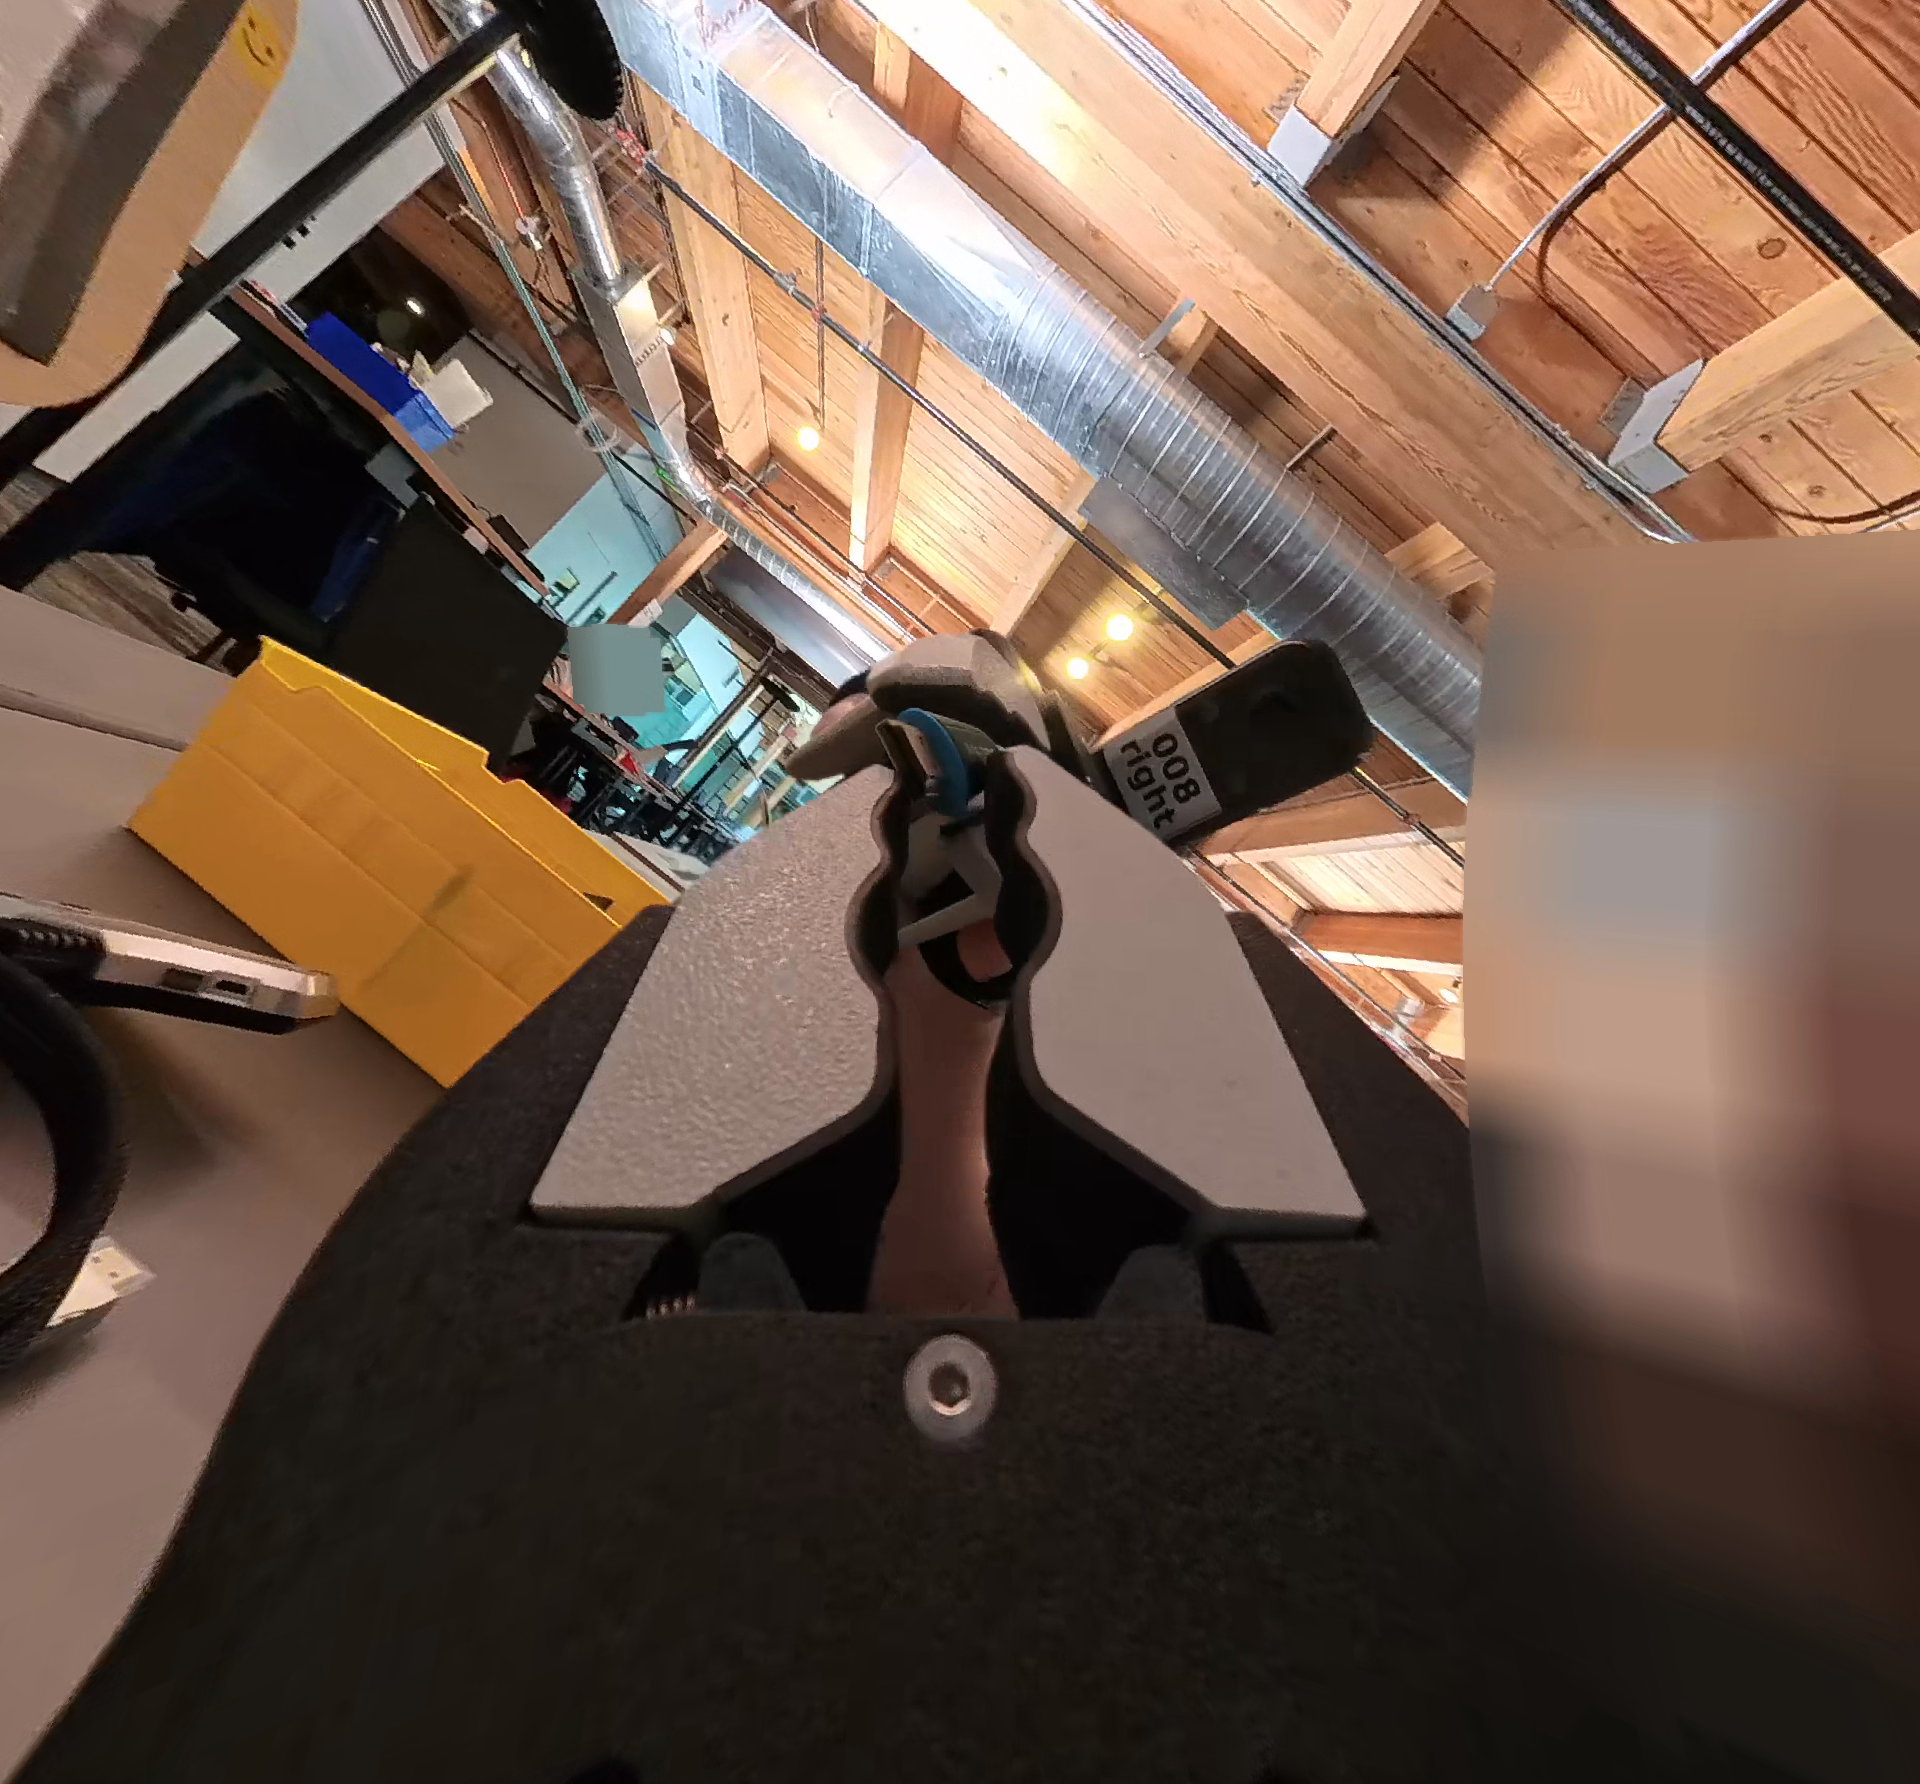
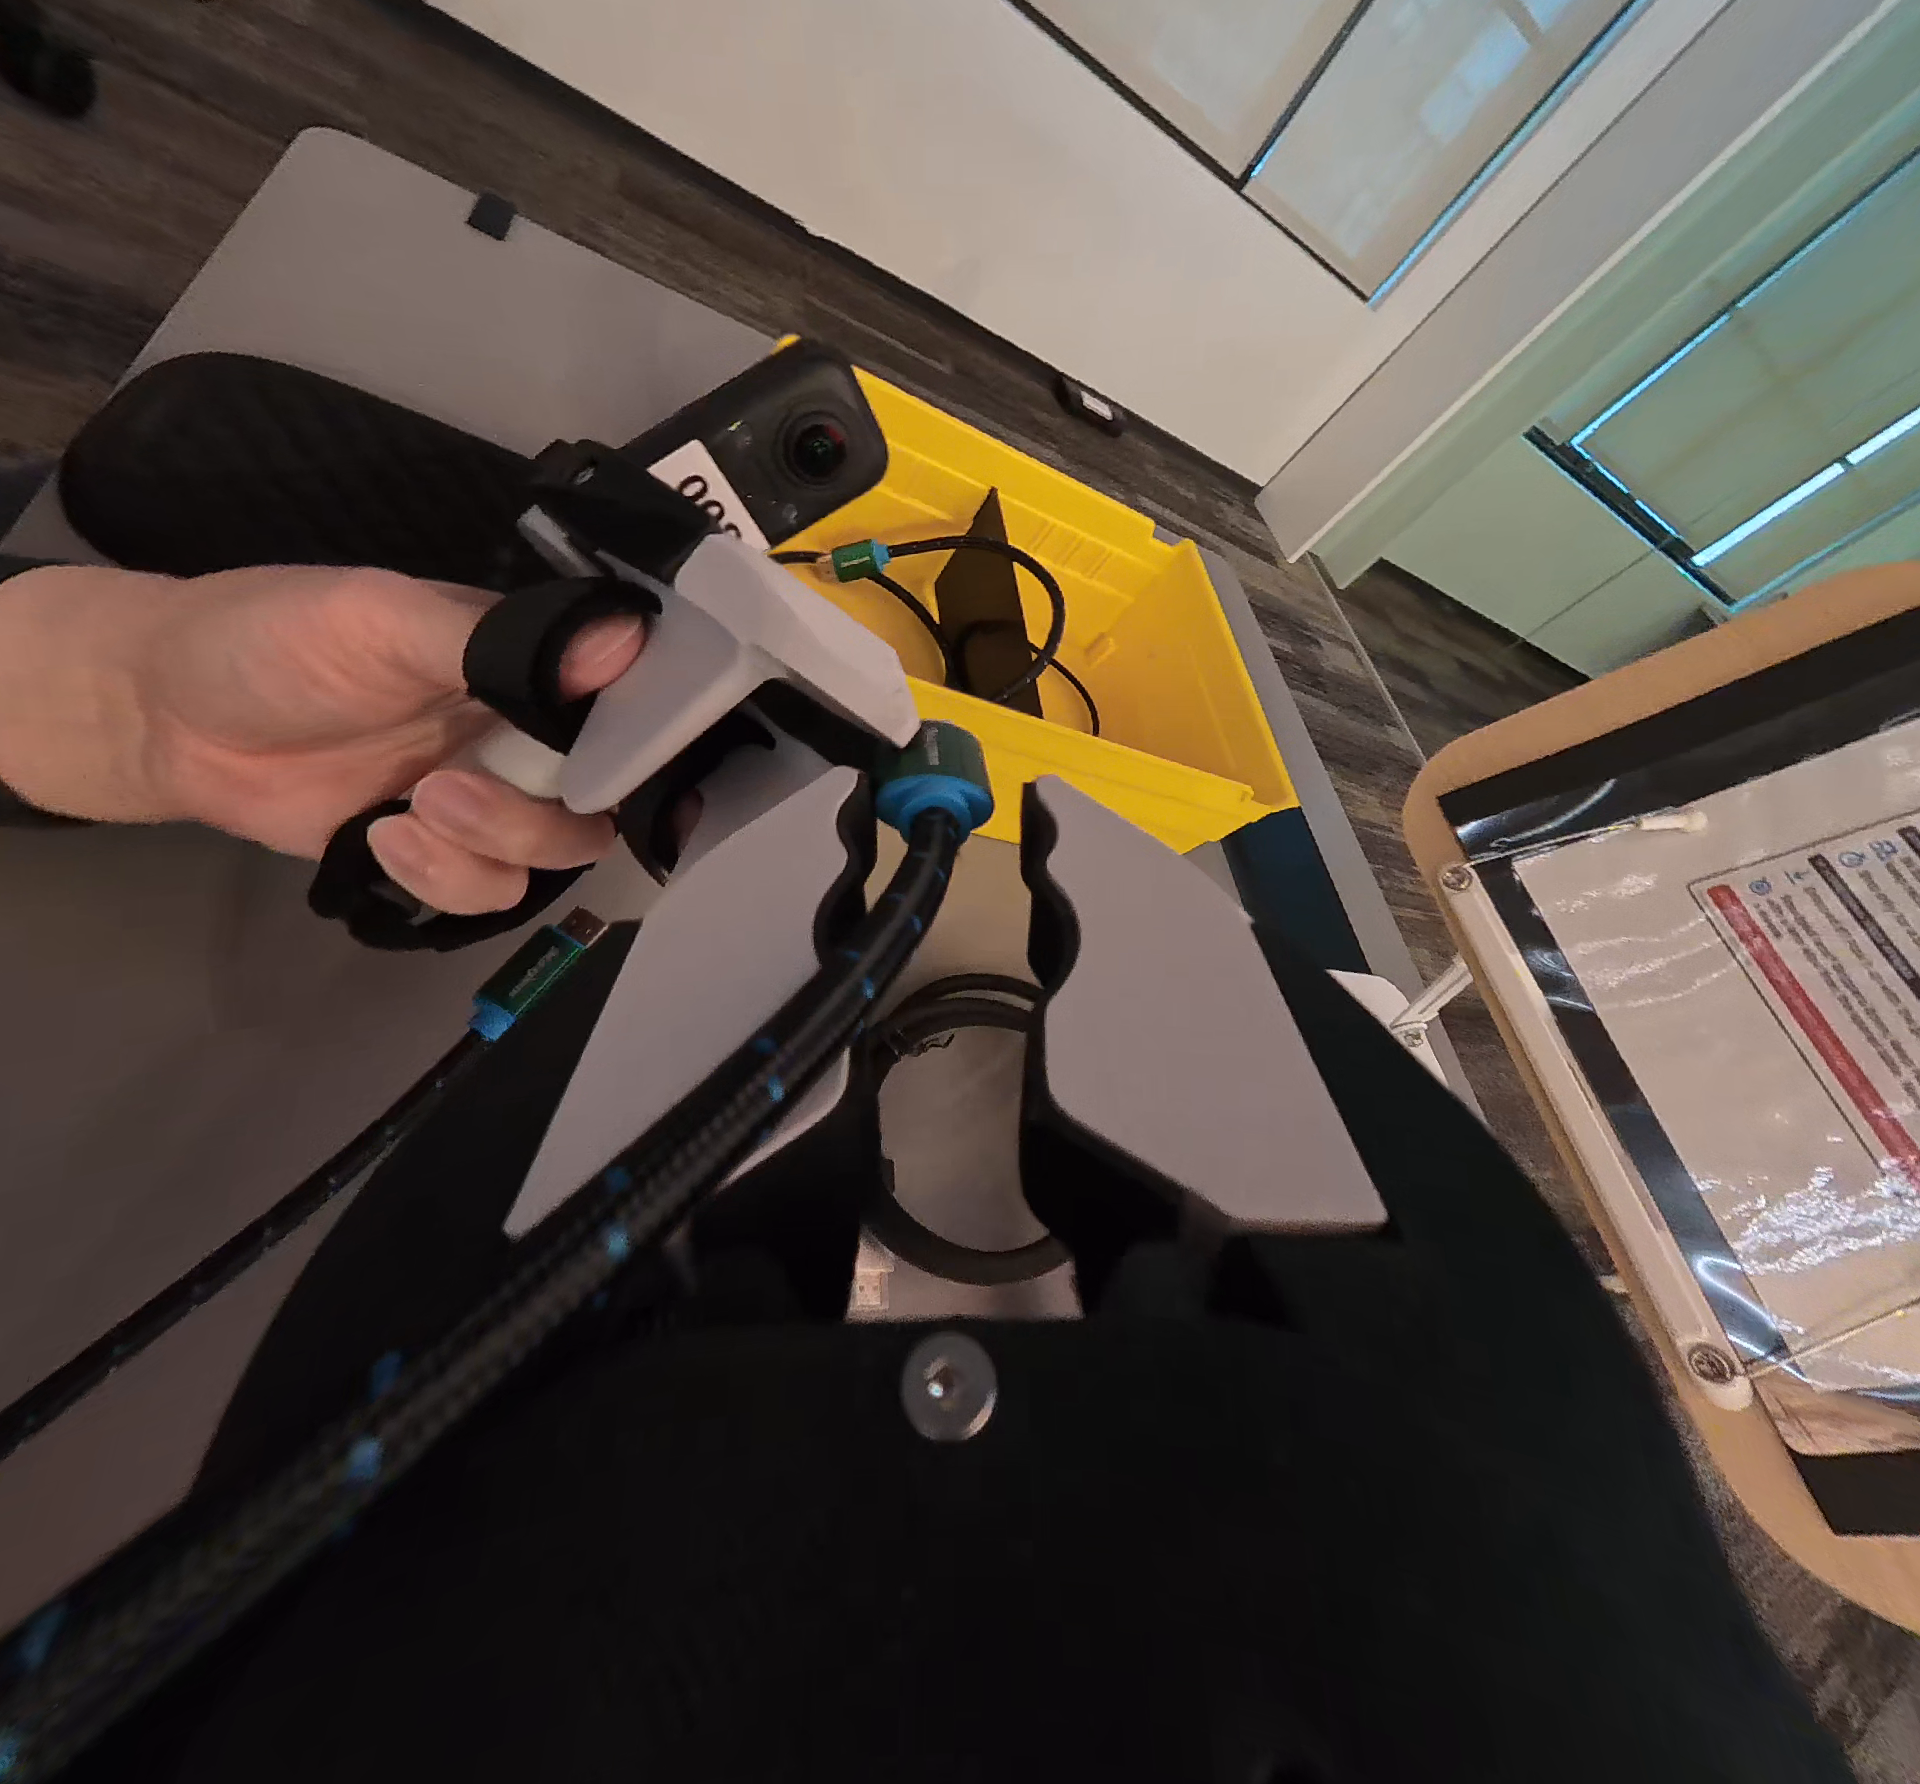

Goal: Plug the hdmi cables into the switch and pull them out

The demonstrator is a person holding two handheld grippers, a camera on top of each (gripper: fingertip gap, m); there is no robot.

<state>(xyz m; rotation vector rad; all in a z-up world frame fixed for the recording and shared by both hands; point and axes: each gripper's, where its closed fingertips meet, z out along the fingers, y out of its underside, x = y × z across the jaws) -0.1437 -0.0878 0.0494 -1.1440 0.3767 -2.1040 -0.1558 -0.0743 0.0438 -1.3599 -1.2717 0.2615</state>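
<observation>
Braided hdmi cable point(image 2: 727, 1142): light, rather stiff | green plug point(image 2: 932, 760) at both tips | left fingers point(image 1: 769, 955) almost closed on it | right fingers point(image 2: 1143, 1007) partly open, loose around its collar | better hold rigid plug, not cord

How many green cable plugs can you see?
3 green plugs: one at the left gripper's tips, one lying on the table, one in the yellow bin. Others may be hidden.

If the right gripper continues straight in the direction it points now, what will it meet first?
Probably the green-and-blue HDMI plug just beyond the right gripper, which the left gripper seems to pinch. The yellow bin lies behind; depth is unclear.
</observation>
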